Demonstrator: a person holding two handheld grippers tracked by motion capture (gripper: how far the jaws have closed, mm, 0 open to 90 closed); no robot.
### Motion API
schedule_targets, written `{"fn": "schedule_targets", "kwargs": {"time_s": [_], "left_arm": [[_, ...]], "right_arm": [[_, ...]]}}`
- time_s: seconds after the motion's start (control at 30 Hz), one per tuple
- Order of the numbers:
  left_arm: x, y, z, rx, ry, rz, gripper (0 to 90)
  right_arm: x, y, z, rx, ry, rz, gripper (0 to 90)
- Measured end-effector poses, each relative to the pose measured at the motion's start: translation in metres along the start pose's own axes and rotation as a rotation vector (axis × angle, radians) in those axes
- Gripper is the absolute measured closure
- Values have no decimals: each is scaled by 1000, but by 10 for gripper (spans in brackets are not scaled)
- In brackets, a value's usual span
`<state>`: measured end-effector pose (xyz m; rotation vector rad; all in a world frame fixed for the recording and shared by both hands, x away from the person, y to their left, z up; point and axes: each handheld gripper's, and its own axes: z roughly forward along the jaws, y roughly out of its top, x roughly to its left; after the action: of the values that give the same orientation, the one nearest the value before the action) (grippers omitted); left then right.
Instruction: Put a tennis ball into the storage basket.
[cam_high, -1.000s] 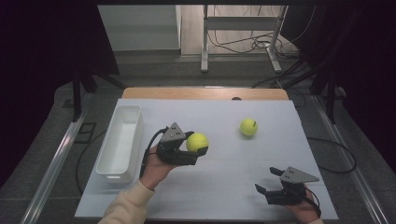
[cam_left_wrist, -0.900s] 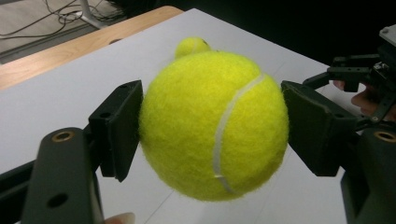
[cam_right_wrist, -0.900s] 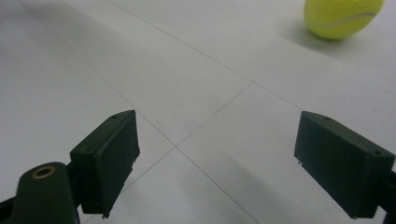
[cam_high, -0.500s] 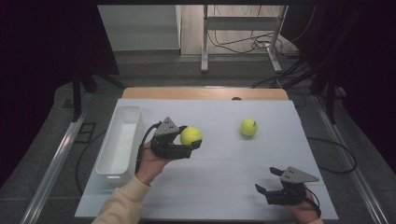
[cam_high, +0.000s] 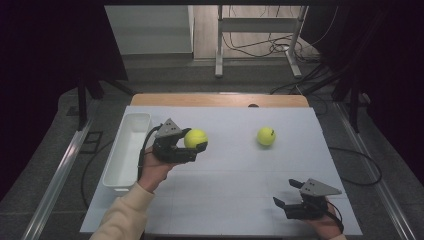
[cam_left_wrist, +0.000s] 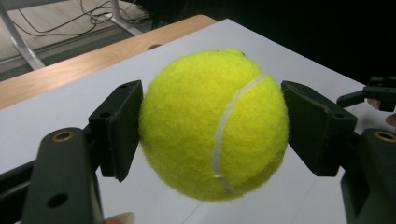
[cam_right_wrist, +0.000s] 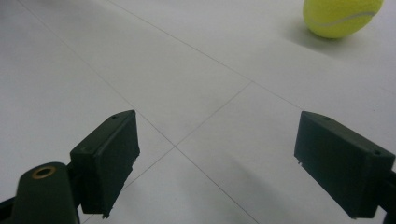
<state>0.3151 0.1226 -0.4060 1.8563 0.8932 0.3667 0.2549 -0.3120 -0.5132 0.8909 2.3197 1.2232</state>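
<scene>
Left gripper: jaws clamp the held tennis ball above the table.
Right gripper: jaws wide, nothing between.
White bin: just beside.
Advice: keep squeeze, centre over bin before release.
Second ball: well apart.

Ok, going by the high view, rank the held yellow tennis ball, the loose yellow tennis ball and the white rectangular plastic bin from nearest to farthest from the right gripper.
1. Loose yellow tennis ball, just beyond the right gripper.
2. Held yellow tennis ball, mid-table, clamped in the left gripper.
3. White rectangular plastic bin, along the left edge.
</scene>
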Motion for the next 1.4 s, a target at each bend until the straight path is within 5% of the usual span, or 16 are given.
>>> {"fn": "schedule_targets", "kwargs": {"time_s": [0.6, 1.4], "left_arm": [[23, 2, -14, 12, 67, -11, 258], [56, 2, -30, 19, 150, -77, 257]], "right_arm": [[0, 0, 0, -7, 2, 4, 143], [-1, -1, 0, -2, -2, 7, 143]]}}
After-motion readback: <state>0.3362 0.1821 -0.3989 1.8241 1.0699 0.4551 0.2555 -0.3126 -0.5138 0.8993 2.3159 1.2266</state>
